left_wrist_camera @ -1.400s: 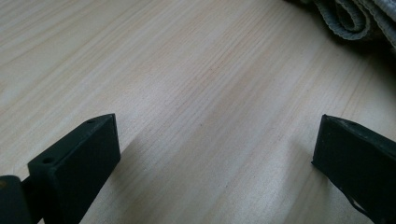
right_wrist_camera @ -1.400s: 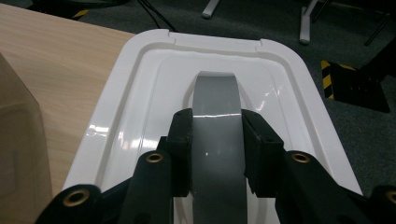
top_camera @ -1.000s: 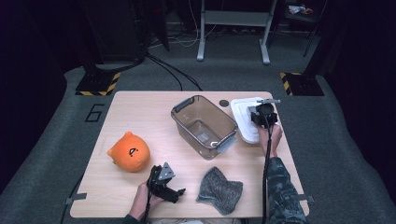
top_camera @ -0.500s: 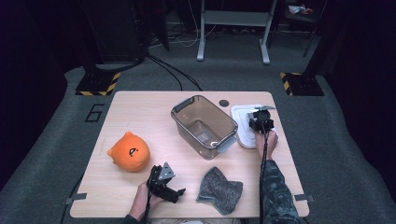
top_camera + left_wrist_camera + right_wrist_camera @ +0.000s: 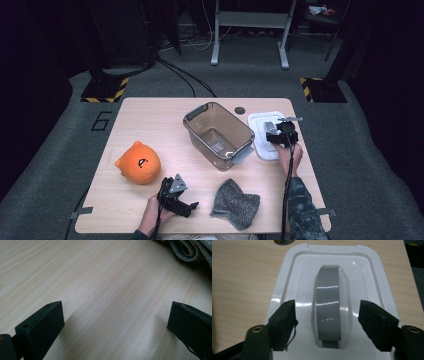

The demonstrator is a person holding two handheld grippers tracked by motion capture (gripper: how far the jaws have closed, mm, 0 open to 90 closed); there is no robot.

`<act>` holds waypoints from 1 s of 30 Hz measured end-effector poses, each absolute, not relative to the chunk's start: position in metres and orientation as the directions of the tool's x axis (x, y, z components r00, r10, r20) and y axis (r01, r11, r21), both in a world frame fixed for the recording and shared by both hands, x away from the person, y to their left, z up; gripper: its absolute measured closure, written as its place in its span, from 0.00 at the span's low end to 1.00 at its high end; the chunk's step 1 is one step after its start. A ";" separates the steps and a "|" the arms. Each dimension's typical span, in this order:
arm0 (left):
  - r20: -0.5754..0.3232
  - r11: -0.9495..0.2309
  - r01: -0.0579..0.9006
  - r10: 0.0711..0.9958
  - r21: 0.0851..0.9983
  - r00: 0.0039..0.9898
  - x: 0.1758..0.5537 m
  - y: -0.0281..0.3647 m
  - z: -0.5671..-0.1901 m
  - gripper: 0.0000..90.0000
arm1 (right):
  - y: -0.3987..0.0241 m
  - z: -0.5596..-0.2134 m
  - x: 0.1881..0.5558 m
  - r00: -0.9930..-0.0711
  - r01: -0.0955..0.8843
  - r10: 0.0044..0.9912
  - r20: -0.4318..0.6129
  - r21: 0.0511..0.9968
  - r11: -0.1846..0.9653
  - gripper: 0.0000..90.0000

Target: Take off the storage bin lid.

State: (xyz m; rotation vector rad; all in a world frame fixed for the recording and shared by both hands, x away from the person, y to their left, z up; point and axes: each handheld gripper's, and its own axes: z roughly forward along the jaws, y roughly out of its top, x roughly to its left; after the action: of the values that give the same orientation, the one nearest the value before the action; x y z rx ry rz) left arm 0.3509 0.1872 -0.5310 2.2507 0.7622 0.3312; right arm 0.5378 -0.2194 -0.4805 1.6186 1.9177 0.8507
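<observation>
A white bin lid [image 5: 261, 145] lies flat at the table's right, beside a clear plastic bin [image 5: 218, 136] with grey latches. My right gripper [image 5: 279, 136] hangs low over the lid. In the right gripper view its jaws have just been opening: the right gripper [image 5: 328, 325] stands open astride the lid's grey handle [image 5: 331, 307], pads clear of it. Near the front edge, my left gripper [image 5: 189, 206] rests on the wood. In the left gripper view the left gripper [image 5: 115, 325] is open over bare tabletop.
An orange plush toy [image 5: 138, 163] sits at the front left. A grey knitted cloth [image 5: 235, 204] lies front centre, just right of the left gripper; its edge [image 5: 190, 250] is in the left gripper view. A dark round hole [image 5: 240, 110] marks the table behind the bin.
My right gripper has sunk toward the lid and drawn slightly nearer the person, and its jaws have opened. The left gripper has kept still.
</observation>
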 end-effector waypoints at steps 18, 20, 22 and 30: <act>0.010 -0.562 0.424 0.611 0.710 0.792 0.351 0.187 -0.531 0.00 | -0.227 -0.481 0.459 -0.283 0.608 0.959 0.003 0.774 0.177 0.07; 0.010 -0.562 0.425 0.611 0.710 0.792 0.351 0.187 -0.531 0.00 | -0.229 -0.486 0.452 -0.289 0.612 0.957 0.003 0.769 0.182 0.06; 0.010 -0.561 0.425 0.611 0.710 0.791 0.351 0.187 -0.531 0.00 | -0.229 -0.491 0.445 -0.284 0.612 0.959 -0.009 0.768 0.189 0.05; 0.010 -0.561 0.425 0.611 0.710 0.792 0.351 0.187 -0.531 0.00 | -0.233 -0.507 0.425 -0.282 0.628 0.959 -0.021 0.752 0.201 0.03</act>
State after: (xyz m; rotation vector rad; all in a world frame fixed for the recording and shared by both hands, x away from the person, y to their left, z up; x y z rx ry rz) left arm 0.3509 0.1872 -0.5310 2.2506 0.7624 0.3308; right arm 0.4250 -0.2333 -0.5071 1.4725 1.9869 0.8814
